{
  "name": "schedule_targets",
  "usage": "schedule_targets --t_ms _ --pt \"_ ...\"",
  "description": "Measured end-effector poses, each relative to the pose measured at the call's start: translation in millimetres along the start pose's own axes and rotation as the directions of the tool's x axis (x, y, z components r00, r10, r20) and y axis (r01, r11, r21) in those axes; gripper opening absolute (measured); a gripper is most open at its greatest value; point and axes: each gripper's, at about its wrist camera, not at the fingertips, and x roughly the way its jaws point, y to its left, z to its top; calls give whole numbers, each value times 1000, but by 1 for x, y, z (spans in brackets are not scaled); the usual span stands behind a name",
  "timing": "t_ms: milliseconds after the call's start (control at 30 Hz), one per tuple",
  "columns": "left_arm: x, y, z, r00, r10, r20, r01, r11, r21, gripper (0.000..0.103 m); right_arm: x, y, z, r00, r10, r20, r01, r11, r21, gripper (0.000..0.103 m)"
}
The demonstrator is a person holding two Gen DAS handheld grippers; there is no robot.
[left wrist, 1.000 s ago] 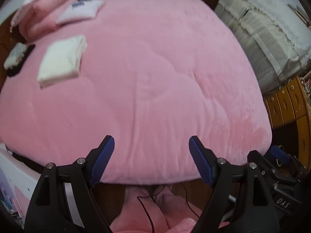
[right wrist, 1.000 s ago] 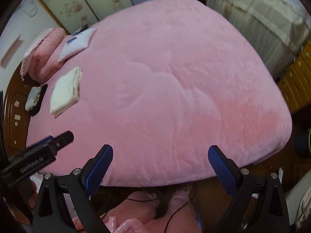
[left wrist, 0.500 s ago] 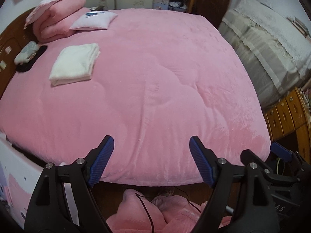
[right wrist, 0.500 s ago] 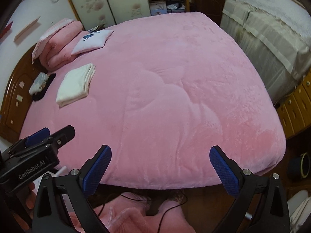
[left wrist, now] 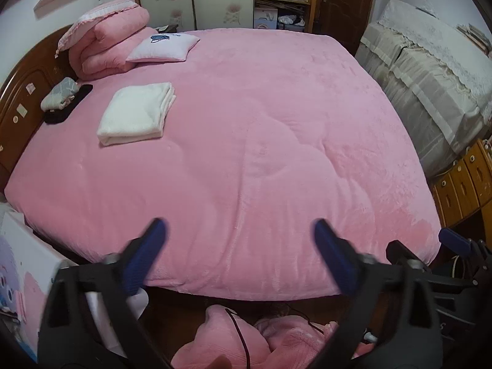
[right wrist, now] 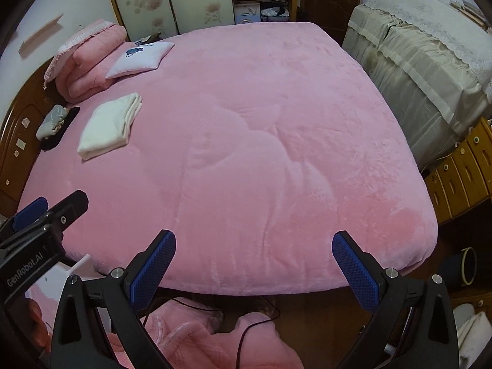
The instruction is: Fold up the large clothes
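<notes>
My left gripper [left wrist: 238, 253] hangs over the near edge of the bed, its blue pads blurred; its jaws have just been opening and now stand wide apart with nothing between them. My right gripper [right wrist: 253, 266] is just beside it, jaws also spread wide and empty, pointing down at the pink plush blanket [right wrist: 261, 129] that covers the whole bed ahead of both pairs of jaws. Below my jaws, off the bed's edge, a pink fleecy garment [left wrist: 246, 338] lies bunched on the floor with a thin dark cable [left wrist: 238, 327] running across it. Far ahead and to the left of my jaws a folded white cloth [left wrist: 135, 113] rests flat on the blanket. Beyond it sit a small white pillow [left wrist: 163, 49] and a folded pink quilt [left wrist: 107, 43] against the wooden headboard [left wrist: 18, 92]. A cream-draped sofa [right wrist: 424, 61] stands off to the right.
</notes>
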Motion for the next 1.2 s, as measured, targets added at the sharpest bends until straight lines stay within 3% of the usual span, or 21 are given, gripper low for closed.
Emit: schedule_targets --t_ms 500,1200 --pt "0 -12 10 1000 -13 9 12 999 50 102 7 -4 20 1000 25 -15 -26 995 -91 103" --pt "-7 -16 6 999 -4 38 2 999 50 102 13 -10 27 999 29 -18 -30 997 -69 103"
